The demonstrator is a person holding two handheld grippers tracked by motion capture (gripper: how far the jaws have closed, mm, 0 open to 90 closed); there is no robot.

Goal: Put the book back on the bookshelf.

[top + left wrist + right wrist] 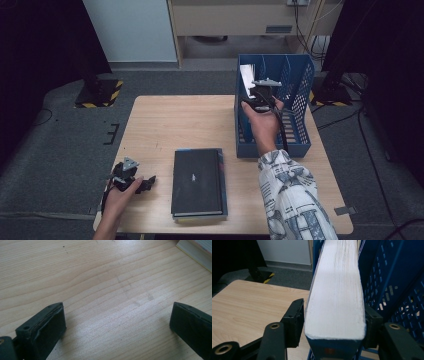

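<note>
On the wooden table (pixel 170 120) a stack of books with a black cover (pixel 198 182) lies flat near the front edge, between the two hands. A blue file rack (pixel 295 100) with perforated walls stands at the table's right rear part. Its dividers rise close beside the book (pixel 335 290) that stands inside the rack's left compartment, white page edges facing up and toward the camera in the right gripper view.

The right gripper (pixel 261 95) reaches into the rack from the front. In the right gripper view its two black jaws sit on either side of the book's lower end. The right jaw lies against the cover, while a thin gap shows beside the left jaw, so a firm grip on the book cannot be told.

The left gripper (pixel 131 179) rests low over the bare table at the front left, well apart from the rack. Its jaws stand wide open with nothing between them, and a corner of the book stack shows at the upper right of the left gripper view.
</note>
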